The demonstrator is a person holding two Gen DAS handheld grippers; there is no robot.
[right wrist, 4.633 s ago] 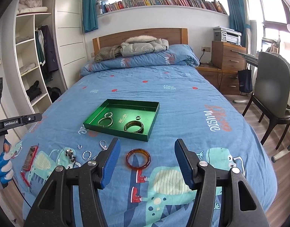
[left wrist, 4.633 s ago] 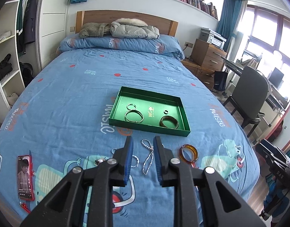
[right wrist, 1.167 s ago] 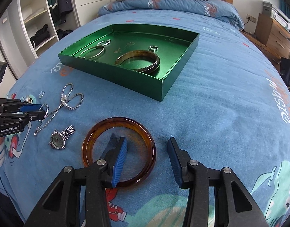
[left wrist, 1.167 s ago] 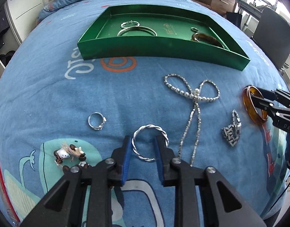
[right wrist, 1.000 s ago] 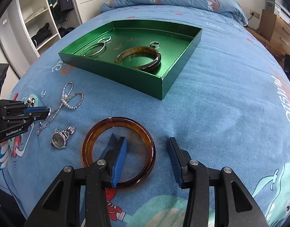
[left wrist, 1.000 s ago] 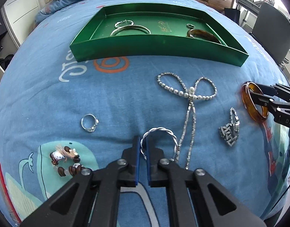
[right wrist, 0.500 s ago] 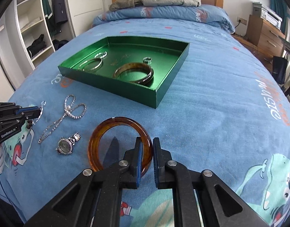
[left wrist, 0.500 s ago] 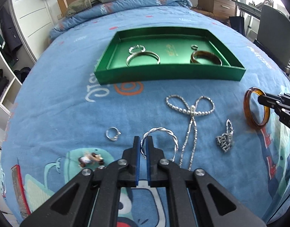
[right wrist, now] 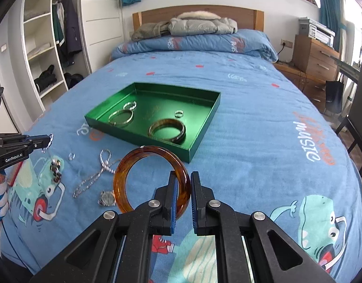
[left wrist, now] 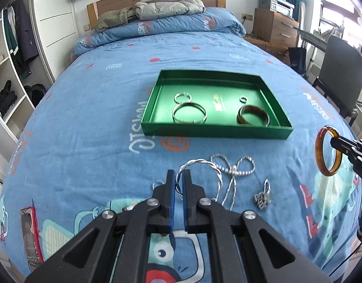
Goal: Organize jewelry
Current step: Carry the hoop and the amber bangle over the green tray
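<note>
Right gripper (right wrist: 182,188) jaws pinch the stiff, slippery amber resin bangle (right wrist: 151,179) at its five-o'clock rim; left gripper (left wrist: 177,184) jaws clamp the light twisted silver bracelet (left wrist: 199,176).

My left gripper (left wrist: 178,179) is pinched on the twisted bangle (left wrist: 199,176), raised off the bed (left wrist: 86,122), short of the tray (left wrist: 214,132). My right gripper (right wrist: 182,184) is clamped on the amber bangle (right wrist: 143,176), holding it upright, also short of the tray.
</note>
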